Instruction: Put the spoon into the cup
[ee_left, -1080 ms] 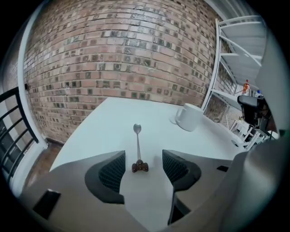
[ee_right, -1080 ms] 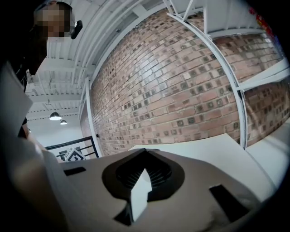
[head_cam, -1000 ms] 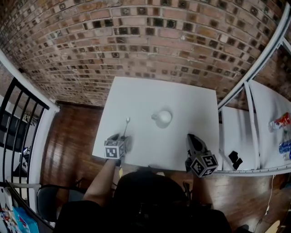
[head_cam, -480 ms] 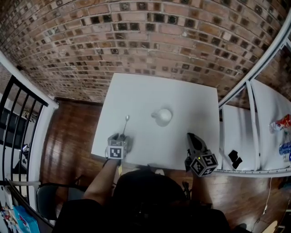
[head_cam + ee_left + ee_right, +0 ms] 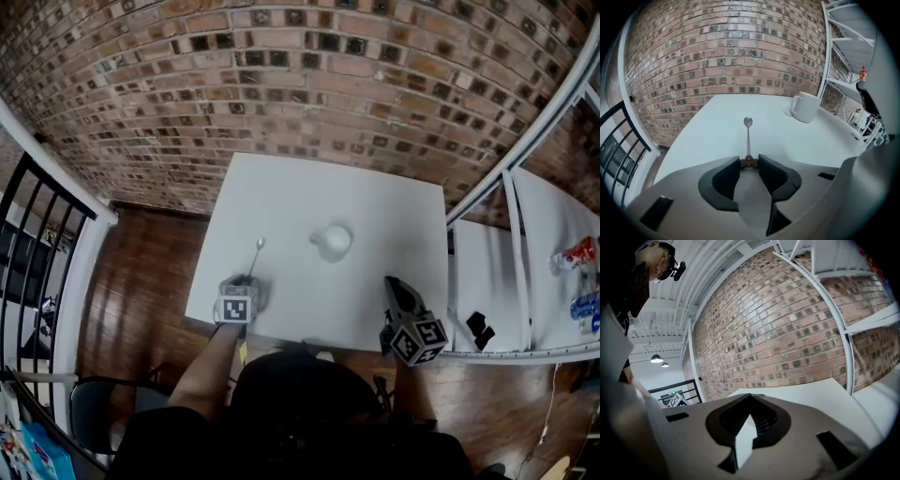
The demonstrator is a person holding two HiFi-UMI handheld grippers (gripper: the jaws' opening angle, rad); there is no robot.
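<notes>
Your left gripper [image 5: 749, 160]: fingers, wide a second ago, closing on spoon [image 5: 748, 133] handle end | right gripper [image 5: 750, 398]: fingers pressed together, unmoved | spoon flat on worktop [image 5: 375, 206], left of cup [image 5: 334, 241], as before

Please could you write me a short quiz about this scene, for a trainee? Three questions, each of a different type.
1. True or false: the cup lies on its side.
2. Which part of the spoon is between the jaws of the left tool? A) the bowl B) the handle end C) no part
3. Fill in: the right tool holds ____.
Key: 1 false, it stands upright. 2 B; the jaws are closing on it. 3 nothing; its jaws are together.
</notes>
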